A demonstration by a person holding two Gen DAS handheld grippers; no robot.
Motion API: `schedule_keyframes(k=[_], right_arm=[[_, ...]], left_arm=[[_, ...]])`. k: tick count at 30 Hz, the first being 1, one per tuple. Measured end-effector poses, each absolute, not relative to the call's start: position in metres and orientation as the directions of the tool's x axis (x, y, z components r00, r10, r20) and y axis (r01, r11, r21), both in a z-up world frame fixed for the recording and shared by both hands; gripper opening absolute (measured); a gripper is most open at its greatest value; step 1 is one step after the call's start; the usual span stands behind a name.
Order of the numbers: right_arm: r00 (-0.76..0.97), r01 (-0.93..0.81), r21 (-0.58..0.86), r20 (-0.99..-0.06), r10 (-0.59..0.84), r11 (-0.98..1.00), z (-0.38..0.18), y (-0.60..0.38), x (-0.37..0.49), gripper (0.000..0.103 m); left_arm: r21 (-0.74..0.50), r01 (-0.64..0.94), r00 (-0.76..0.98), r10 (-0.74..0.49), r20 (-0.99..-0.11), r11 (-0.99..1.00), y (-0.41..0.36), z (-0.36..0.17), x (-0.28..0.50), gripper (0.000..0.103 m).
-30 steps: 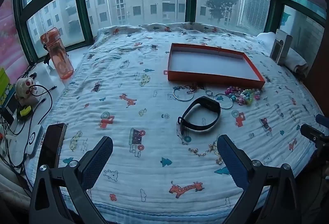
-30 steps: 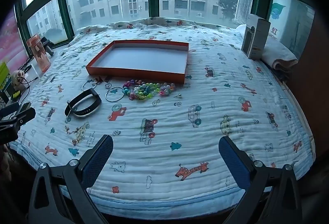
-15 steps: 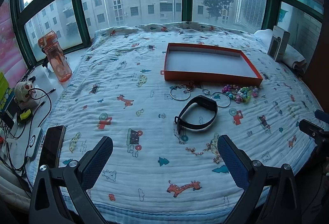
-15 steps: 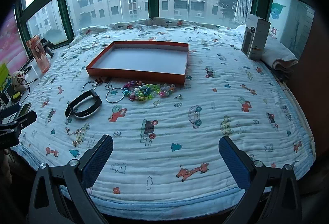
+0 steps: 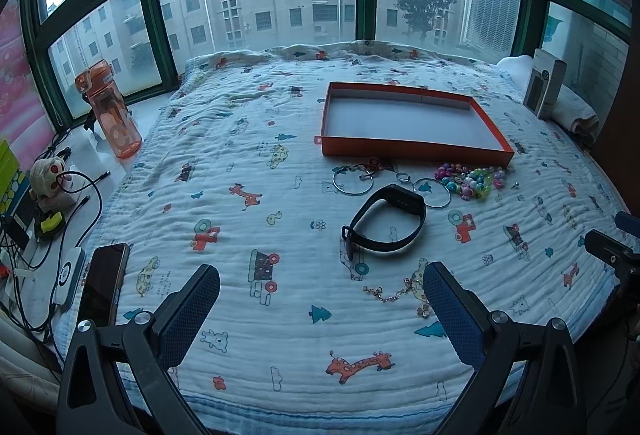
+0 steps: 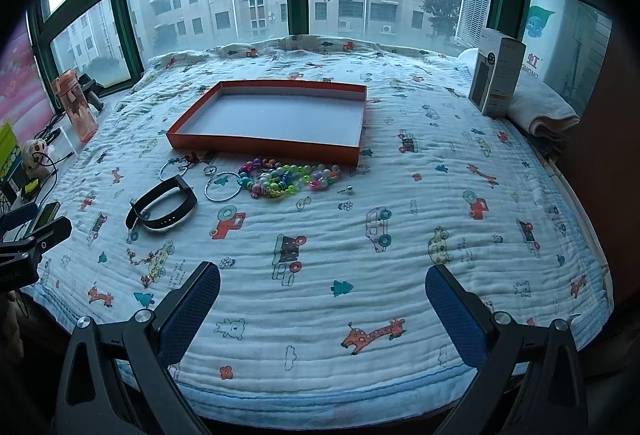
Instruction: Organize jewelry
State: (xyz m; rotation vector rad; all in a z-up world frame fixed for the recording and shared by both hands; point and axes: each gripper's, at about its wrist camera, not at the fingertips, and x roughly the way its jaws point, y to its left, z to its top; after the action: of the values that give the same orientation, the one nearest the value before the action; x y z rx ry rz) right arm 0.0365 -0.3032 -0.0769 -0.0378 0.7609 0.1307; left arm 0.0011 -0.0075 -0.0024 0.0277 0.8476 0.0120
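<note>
An empty orange tray (image 5: 416, 149) (image 6: 264, 145) lies on the quilted bed. In front of it lie a black wristband (image 5: 384, 223) (image 6: 160, 209), two thin silver hoops (image 5: 353, 182) (image 6: 222, 187), a small ring (image 5: 403, 177), a heap of coloured beads (image 5: 472, 179) (image 6: 288, 177) and a fine gold chain (image 5: 394, 291) (image 6: 146, 259). A small stud (image 6: 346, 190) rests right of the beads. My left gripper (image 5: 320, 299) hovers open above the near edge, short of the wristband. My right gripper (image 6: 322, 297) is open too, over bare quilt further right.
An orange water bottle (image 5: 110, 113), a phone (image 5: 104, 285), cables and a small plush toy (image 5: 50, 175) sit on the sill at left. A white carton (image 6: 498, 77) and folded towel (image 6: 540, 111) stand at the right. Windows ring the bed.
The left view has pulled back and shifted slightly, so the wristband and tray sit a little further off. The right view is nearly unchanged. Nothing has been picked up.
</note>
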Motion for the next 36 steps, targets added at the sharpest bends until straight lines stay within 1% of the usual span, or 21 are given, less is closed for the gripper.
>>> schedule_keyframes(k=[15,30,36], right_arm=[[0.713,-0.132,0.013,-0.693,0.104,0.991,-0.077,-0.303,0.037,0.103],[0.7,-0.139,0.01,-0.706,0.105,0.99,-0.083,-0.301,0.048,0.103],[0.69,-0.139,0.005,-0.717,0.1,0.99,-0.085,-0.301,0.053,0.103]], left_arm=[[0.033,0.011,0.662,0.018,-0.75,0.999,-0.003,-0.003,0.005,0.103],[0.059,0.068,0.66,0.0,-0.751,0.996,-0.01,-0.009,0.02,0.103],[0.054,0.108,0.65,-0.029,-0.759,0.993,-0.012,-0.014,0.029,0.103]])
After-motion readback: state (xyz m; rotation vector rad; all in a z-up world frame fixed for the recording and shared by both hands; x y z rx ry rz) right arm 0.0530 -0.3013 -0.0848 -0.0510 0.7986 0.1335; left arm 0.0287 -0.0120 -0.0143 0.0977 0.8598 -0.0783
